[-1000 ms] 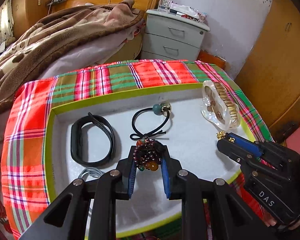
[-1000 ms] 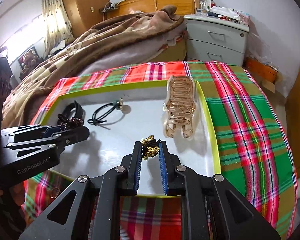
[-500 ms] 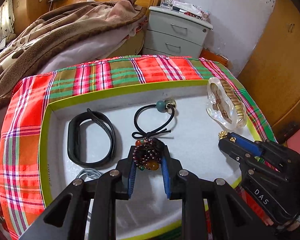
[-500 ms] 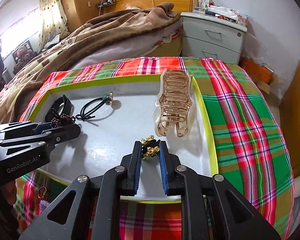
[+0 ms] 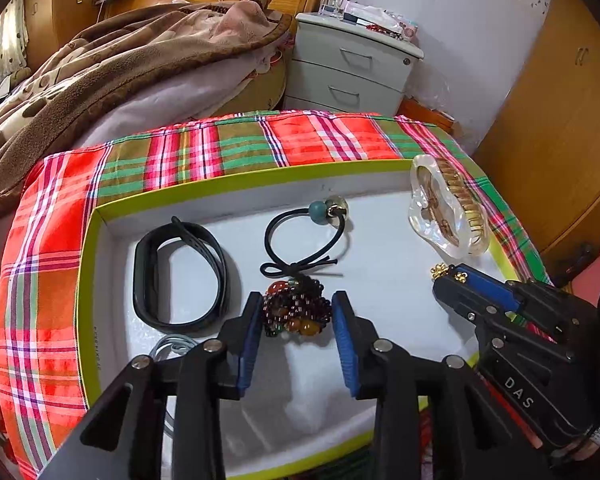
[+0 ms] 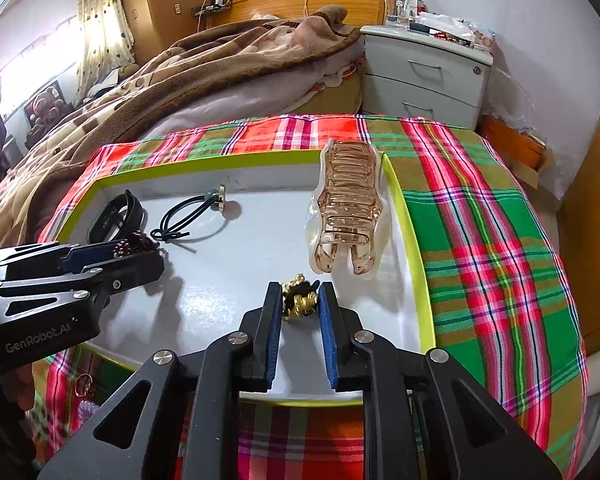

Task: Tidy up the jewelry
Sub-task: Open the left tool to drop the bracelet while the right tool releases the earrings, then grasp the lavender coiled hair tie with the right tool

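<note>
A white tray with a lime-green rim point(image 5: 85, 280) point(image 6: 414, 240) lies on a plaid cloth. My left gripper point(image 5: 296, 312) point(image 6: 140, 256) is shut on a dark red beaded bracelet point(image 5: 294, 312), low over the tray floor. My right gripper point(image 6: 299, 300) point(image 5: 446, 276) is shut on a gold-and-black hair tie point(image 6: 298, 300), near the tray's front right. In the tray lie a black wristband point(image 5: 180, 276) point(image 6: 116, 216), a black hair elastic with a teal bead point(image 5: 304, 236) point(image 6: 192, 216), and a clear amber claw clip point(image 5: 448, 208) point(image 6: 350, 208).
A grey cord loop point(image 5: 170, 346) lies at the tray's front left. A bed with a brown blanket point(image 6: 180, 72) and a grey nightstand point(image 6: 424, 76) stand behind the plaid-covered table point(image 6: 492, 240). A wooden wardrobe point(image 5: 560, 100) is at the right.
Both grippers keep their hold and have drifted slightly back toward me; the tray items have not moved.
</note>
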`<state>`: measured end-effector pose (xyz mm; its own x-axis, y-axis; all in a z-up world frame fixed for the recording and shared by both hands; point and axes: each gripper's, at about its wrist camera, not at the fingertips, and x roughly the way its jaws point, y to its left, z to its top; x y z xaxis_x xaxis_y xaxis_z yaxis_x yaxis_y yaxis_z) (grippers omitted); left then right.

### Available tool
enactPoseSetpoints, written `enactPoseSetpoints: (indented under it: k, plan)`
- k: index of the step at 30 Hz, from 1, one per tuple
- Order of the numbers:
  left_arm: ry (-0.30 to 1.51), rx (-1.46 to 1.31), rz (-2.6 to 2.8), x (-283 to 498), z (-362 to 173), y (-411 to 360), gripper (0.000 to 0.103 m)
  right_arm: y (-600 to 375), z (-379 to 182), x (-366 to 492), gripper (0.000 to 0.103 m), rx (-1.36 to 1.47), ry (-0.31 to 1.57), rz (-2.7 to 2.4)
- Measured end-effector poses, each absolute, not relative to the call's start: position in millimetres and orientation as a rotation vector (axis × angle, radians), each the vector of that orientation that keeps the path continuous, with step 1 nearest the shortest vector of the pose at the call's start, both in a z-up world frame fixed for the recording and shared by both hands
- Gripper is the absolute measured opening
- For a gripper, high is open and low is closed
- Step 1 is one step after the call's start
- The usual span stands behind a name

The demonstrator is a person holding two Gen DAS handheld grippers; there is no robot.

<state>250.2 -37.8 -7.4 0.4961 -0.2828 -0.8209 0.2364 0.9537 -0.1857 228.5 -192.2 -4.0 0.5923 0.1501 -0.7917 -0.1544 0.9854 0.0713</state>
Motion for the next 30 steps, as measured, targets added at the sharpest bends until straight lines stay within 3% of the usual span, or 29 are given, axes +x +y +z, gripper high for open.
enactPoseSetpoints:
  k: [2,3,4,30]
  plan:
    - [1.005,-0.052,-0.313,249,-7,-37,0.039,-192,-3,228,0.031,-0.005,0.913,0.179]
    - [1.005,-0.050,-0.310,249,-6,-37,0.040,-192,-2,227,0.040,-0.006,0.910,0.178]
    - [1.002,-0.051,-0.310,248,-6,-37,0.040,-192,-2,227,0.042,-0.003,0.908,0.179]
    - [0.912,-0.145,-0.279,177,32,4,0.042,-195,30,160,0.042,0.098,0.807,0.334]
